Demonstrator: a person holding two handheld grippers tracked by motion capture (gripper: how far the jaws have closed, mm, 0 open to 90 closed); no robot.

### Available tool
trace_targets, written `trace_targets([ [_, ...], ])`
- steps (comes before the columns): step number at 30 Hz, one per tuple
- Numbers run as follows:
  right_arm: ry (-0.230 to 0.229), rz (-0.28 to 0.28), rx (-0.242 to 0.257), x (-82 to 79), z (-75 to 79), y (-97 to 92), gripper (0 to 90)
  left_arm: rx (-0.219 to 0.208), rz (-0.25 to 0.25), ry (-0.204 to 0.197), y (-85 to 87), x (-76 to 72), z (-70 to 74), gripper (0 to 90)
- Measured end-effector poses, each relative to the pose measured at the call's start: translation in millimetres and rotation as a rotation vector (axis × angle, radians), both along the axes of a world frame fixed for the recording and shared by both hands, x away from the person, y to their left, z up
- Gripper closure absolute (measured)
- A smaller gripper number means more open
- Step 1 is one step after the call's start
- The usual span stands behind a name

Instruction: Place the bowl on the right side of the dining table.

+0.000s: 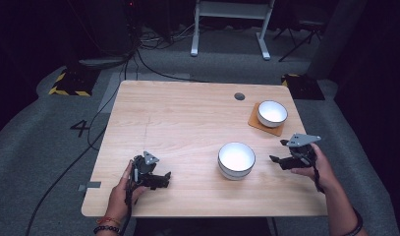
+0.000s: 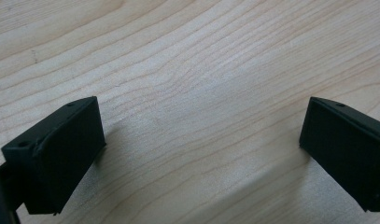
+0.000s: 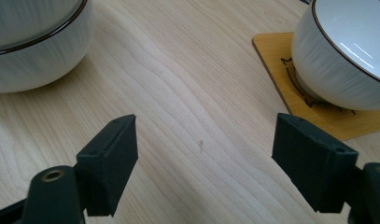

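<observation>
Right now I hold both wide open, empty: left hand-held gripper (image 1: 160,181) over bare surface (image 1: 187,118); right hand-held gripper (image 1: 281,151) just beside stacked bowls (image 1: 236,160), coaster bowl (image 1: 272,113) beyond. Probably pre-grasp; next needs rim alignment.

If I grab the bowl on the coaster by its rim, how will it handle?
The bowl looks like glazed ceramic with a glossy inside, so it is probably stiff, fairly heavy for its size, and slippery between flat pads. It would likely chip if dropped. Its base looks narrower than its rim, so a push near the top may tip it or slide it on the coaster.
</observation>
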State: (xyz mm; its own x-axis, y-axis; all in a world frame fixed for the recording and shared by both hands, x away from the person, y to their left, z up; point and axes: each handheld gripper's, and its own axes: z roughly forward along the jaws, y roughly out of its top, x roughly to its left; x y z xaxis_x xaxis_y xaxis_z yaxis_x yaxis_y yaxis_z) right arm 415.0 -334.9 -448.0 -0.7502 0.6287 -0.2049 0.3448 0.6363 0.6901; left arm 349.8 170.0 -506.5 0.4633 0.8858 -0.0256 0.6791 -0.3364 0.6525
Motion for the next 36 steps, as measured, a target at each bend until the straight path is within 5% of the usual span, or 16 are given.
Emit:
trace_targets([
  [12,0.023,-0.005,-0.010,-6.2,-12.2,-3.5,22.7,0.001,0.000,0.000,0.0,0.0,0.0,0.1],
  [36,0.086,-0.061,0.067,-26.5,-40.2,-22.6,20.9,0.000,0.000,0.000,0.0,0.0,0.1,0.1],
])
